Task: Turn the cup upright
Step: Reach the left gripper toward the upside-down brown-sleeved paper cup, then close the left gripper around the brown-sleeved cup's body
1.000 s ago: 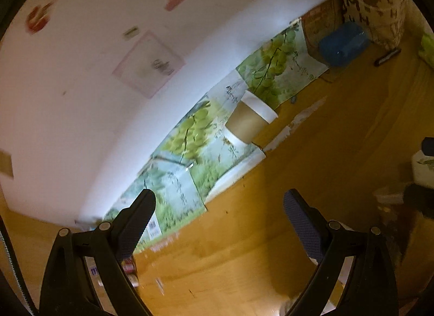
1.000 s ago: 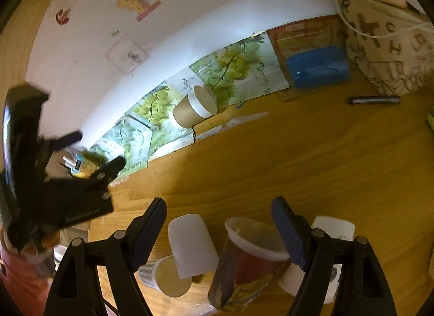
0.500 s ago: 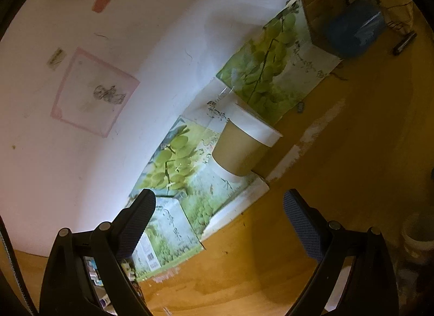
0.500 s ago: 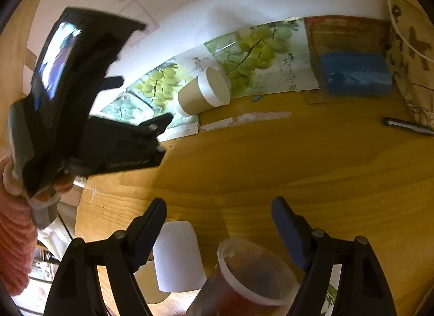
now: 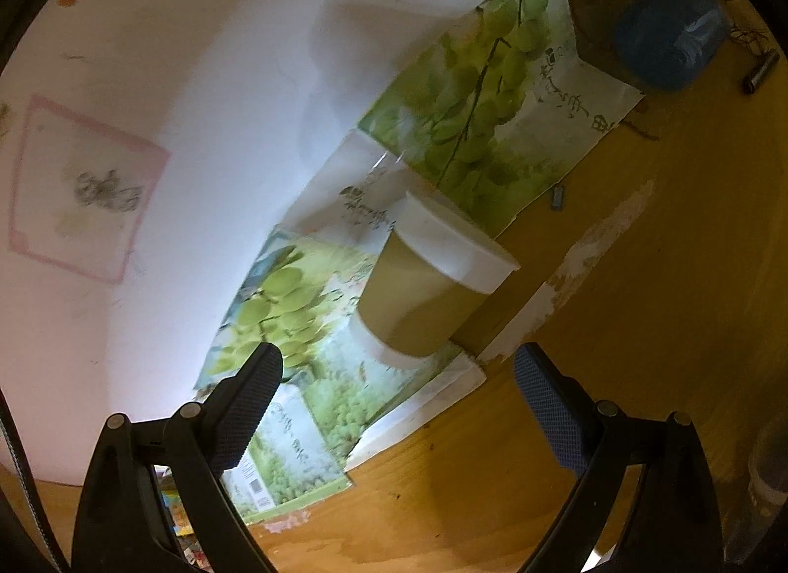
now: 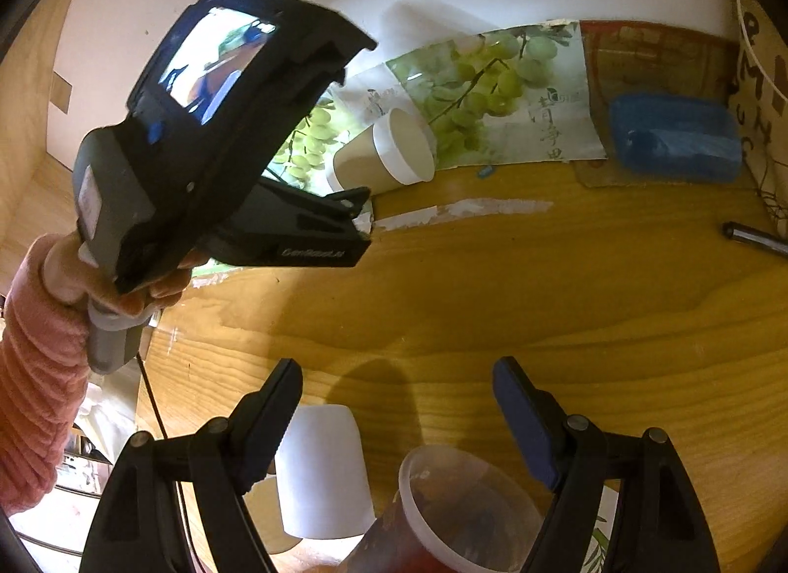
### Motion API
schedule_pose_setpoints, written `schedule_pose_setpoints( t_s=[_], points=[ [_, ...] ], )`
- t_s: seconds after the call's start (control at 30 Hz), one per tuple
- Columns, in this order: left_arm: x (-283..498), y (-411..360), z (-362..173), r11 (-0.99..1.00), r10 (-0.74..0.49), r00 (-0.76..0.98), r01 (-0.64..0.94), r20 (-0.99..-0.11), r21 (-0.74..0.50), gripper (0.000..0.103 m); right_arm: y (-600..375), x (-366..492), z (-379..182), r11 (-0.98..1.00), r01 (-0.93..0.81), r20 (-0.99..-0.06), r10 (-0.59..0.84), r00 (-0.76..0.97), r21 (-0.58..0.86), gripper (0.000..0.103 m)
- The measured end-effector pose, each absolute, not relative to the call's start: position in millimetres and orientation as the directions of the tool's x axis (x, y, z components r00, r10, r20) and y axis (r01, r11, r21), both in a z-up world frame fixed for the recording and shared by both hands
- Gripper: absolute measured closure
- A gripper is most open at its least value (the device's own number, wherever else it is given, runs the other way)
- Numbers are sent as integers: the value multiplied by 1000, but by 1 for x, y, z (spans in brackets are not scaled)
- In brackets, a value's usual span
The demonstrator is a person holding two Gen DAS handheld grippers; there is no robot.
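A brown paper cup point(image 5: 428, 287) with a white rim band lies on its side on the wooden table by the grape-printed boxes, its mouth facing right. It also shows in the right wrist view point(image 6: 384, 157). My left gripper point(image 5: 399, 386) is open, its fingers apart just short of the cup's base end. In the right wrist view the left gripper point(image 6: 344, 213) is seen from behind, held in a hand with a pink sleeve. My right gripper point(image 6: 394, 400) is open and empty over the table's near side.
Grape-printed boxes point(image 5: 492, 120) lean on the white wall. A blue pack point(image 6: 674, 137) and a dark pen point(image 6: 758, 238) lie at the right. A white upturned cup point(image 6: 320, 469) and a clear plastic cup point(image 6: 458, 514) stand below the right gripper.
My left gripper has moved forward toward the lying cup, which now looks much larger. The right gripper has shifted slightly and stays open.
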State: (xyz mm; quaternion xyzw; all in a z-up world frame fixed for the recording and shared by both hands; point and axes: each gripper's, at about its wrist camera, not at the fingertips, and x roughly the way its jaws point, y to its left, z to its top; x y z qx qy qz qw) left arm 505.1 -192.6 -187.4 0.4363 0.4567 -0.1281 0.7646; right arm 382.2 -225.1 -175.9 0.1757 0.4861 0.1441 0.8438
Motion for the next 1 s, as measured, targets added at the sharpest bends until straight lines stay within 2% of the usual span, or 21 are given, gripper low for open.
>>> schedule_pose_setpoints(
  t_s=[0.83, 0.87, 1.0],
  points=[
    [539, -198, -218, 574, 190, 505, 639, -842, 512, 7, -215, 397, -194, 906, -78, -788, 402, 465, 416, 23],
    [542, -196, -219, 580, 186, 544, 611, -818, 538, 7, -216, 397, -194, 906, -76, -789, 401, 466, 416, 23],
    [545, -207, -224, 580, 178, 542, 617, -821, 532, 7, -218, 397, -195, 905, -64, -789, 400, 466, 421, 23]
  ],
)
